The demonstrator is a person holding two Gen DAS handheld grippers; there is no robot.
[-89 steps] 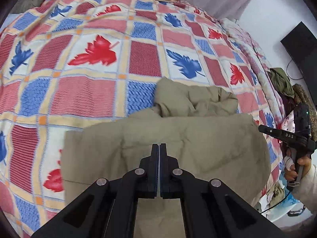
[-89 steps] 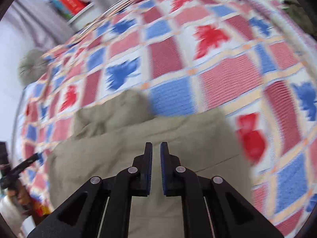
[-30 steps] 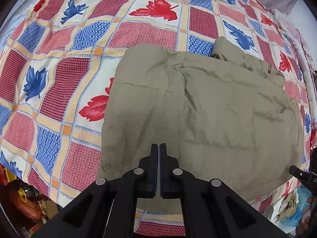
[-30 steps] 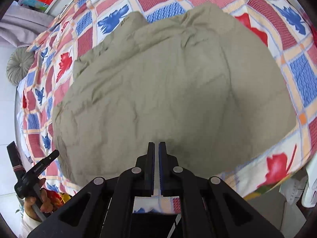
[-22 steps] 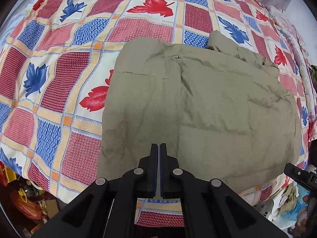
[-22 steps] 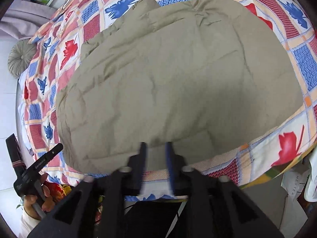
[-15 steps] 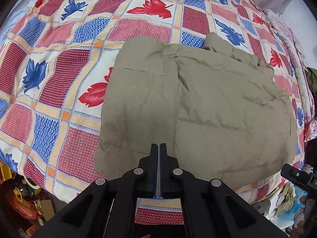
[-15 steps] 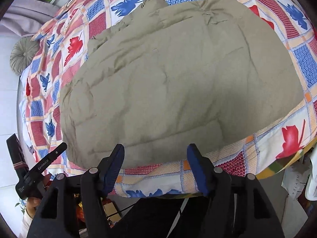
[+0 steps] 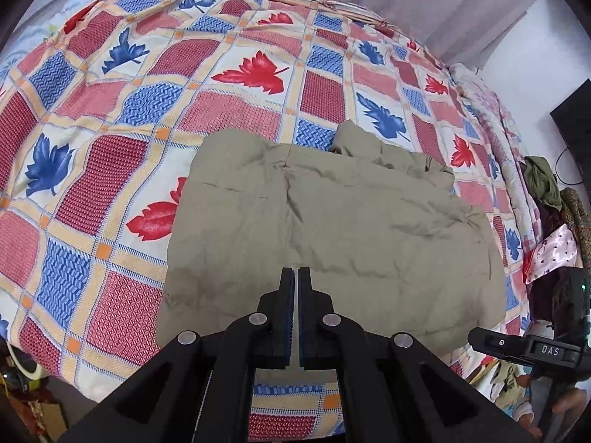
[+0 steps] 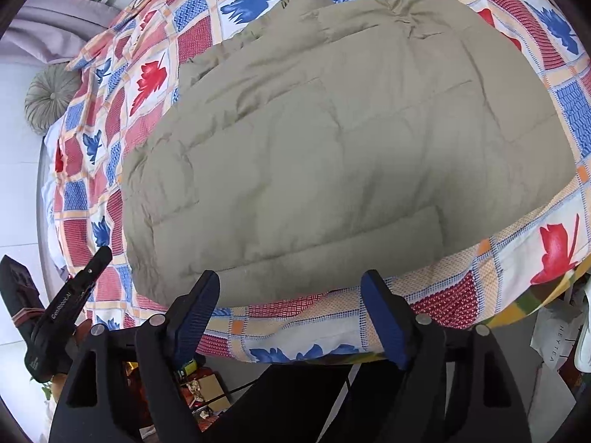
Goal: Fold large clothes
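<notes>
A large olive-khaki padded jacket (image 9: 332, 229) lies folded into a rough rectangle on the bed near its front edge; it also shows in the right wrist view (image 10: 332, 140). My left gripper (image 9: 296, 273) is shut and empty, held above the jacket's near edge. My right gripper (image 10: 291, 288) is open and empty, its fingers spread just in front of the jacket's near hem, above the bed edge. The right gripper shows at the far right of the left wrist view (image 9: 524, 347), and the left gripper at the far left of the right wrist view (image 10: 62, 306).
The bed carries a checked quilt (image 9: 147, 85) with red and blue leaves. A round grey cushion (image 10: 51, 96) lies at its far end. Clothes (image 9: 543, 184) pile up to the right of the bed. Clutter (image 10: 195, 384) sits on the floor below the bed edge.
My right gripper has opened wide and drawn back past the jacket's near hem. My left gripper has pulled back and tilted up, staying shut. The jacket has not moved.
</notes>
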